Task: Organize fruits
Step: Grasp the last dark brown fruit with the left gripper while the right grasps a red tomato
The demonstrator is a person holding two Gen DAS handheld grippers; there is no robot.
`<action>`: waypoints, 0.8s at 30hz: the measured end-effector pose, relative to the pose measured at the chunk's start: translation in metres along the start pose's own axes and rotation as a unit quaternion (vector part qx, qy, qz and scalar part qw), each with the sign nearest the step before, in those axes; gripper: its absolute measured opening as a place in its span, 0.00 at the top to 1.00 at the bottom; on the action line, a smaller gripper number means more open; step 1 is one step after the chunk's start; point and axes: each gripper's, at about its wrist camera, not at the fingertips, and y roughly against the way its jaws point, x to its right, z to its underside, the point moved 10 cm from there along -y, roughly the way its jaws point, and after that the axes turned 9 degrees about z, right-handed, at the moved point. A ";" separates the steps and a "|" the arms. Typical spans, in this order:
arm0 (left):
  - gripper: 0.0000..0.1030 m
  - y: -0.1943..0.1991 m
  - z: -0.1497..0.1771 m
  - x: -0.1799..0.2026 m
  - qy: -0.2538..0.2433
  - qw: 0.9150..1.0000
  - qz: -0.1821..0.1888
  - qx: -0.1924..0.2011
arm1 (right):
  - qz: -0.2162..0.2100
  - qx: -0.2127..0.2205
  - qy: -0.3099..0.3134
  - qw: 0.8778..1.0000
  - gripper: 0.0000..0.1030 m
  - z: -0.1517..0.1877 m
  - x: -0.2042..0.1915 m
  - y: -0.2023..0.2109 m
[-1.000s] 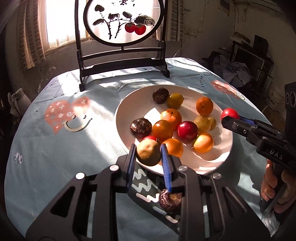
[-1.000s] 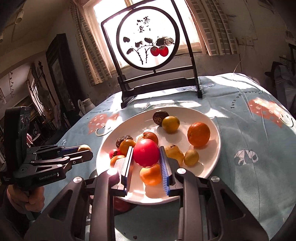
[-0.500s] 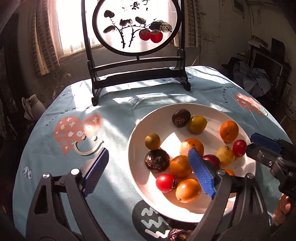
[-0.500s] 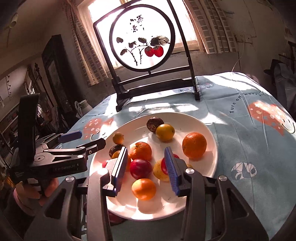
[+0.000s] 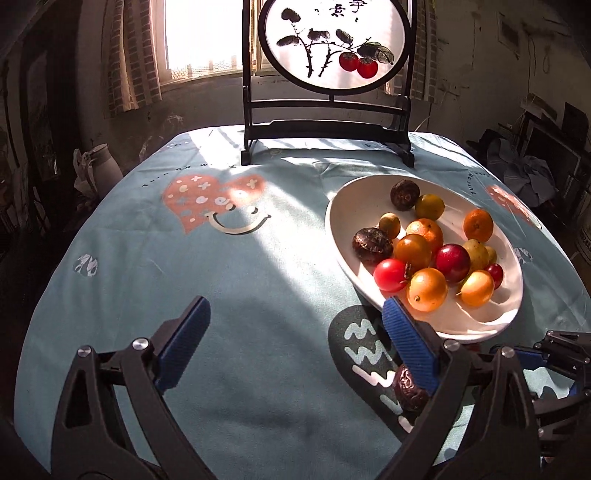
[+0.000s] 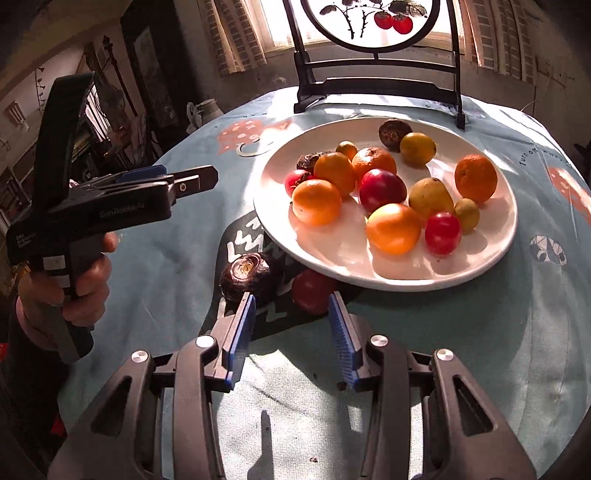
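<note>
A white plate (image 5: 345, 206) (image 6: 332, 254) holds several fruits: oranges, red ones, yellow ones and dark wrinkled ones. On the cloth by its near rim lie a dark wrinkled fruit (image 6: 246, 272) (image 5: 409, 387) and a red fruit (image 6: 312, 290). My left gripper (image 5: 295, 334) hangs over bare cloth left of the plate; its jaws are opening wide with nothing between them. In the right wrist view a hand holds that left gripper (image 6: 177, 177) at the left. My right gripper (image 6: 291, 323) is open and empty, just short of the two loose fruits.
A black stand with a round painted screen (image 5: 334, 44) (image 6: 376, 22) rises at the table's far edge. The round table wears a blue cloth with a heart print (image 5: 207, 199). A white jug (image 5: 98, 168) and dark furniture lie beyond the left edge.
Both grippers opened and let go of their fruits, a brownish one and a red one, and a small yellow-green fruit and a small red one now lie among the fruits on the plate. Both pulled back toward the near edge; the left swung left.
</note>
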 end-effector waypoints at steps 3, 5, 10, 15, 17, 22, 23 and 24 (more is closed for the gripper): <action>0.07 0.004 0.000 0.002 -0.002 1.000 0.001 0.006 | 0.022 -0.004 -0.001 1.000 0.59 -0.001 0.007 -0.009; 0.07 0.005 0.001 0.004 -0.009 1.000 0.000 0.006 | 0.028 -0.013 -0.001 1.000 0.59 -0.001 0.008 -0.017; 0.07 0.006 0.002 0.010 -0.025 1.000 -0.003 0.008 | 0.043 -0.022 0.006 0.999 0.61 -0.004 0.006 -0.031; 0.07 0.008 0.004 0.013 -0.035 0.999 -0.004 0.008 | 0.041 -0.024 0.006 0.999 0.71 -0.002 0.008 -0.028; 0.07 0.009 0.006 0.014 -0.038 0.999 -0.006 0.006 | 0.017 -0.025 -0.004 1.000 0.71 0.000 0.005 -0.021; 0.07 0.000 0.025 0.028 -0.058 0.997 0.033 -0.037 | -0.054 0.026 -0.052 0.997 0.71 -0.012 0.005 0.018; 0.07 -0.003 0.032 0.036 -0.067 0.995 0.049 -0.050 | -0.052 0.045 -0.062 0.996 0.71 -0.017 0.010 0.027; 0.07 -0.005 0.039 0.046 -0.081 0.993 0.063 -0.062 | -0.048 0.060 -0.073 0.994 0.71 -0.022 0.016 0.034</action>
